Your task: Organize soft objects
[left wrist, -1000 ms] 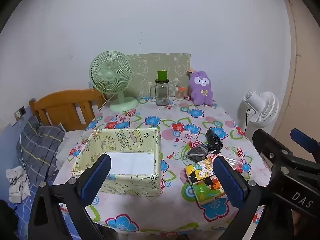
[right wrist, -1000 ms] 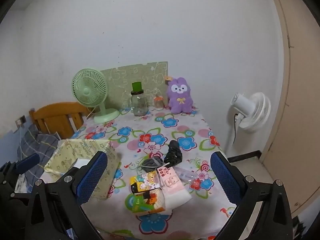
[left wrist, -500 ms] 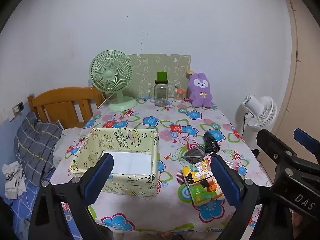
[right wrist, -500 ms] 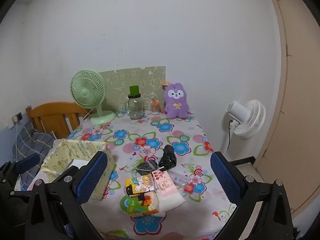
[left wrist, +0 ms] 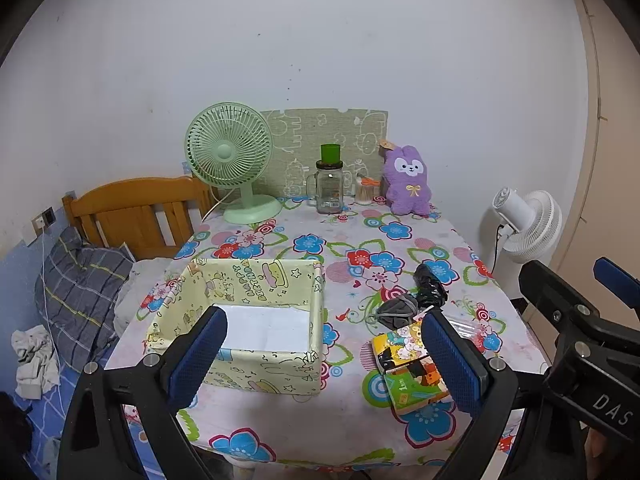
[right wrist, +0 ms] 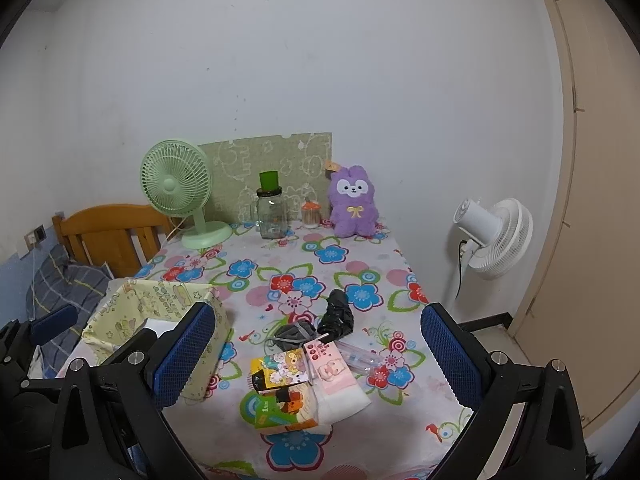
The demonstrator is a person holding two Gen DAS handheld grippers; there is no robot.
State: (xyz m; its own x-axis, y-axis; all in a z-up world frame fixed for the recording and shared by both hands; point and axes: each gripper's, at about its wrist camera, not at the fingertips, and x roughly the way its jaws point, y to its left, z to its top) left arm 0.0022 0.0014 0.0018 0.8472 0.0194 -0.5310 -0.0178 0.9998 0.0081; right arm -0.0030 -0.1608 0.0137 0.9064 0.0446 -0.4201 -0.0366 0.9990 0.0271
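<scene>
nothing is put away yet. on the left the box [left wrist: 256,320] sits with only a white floor inside. the left gripper [left wrist: 324,356] is spread wide and holds nothing. to the right lies the pile [right wrist: 304,376] — soft packs, a gray sock, a black bundle — all left to move. the right gripper [right wrist: 316,354] hangs above it, spread and bare too.
</scene>
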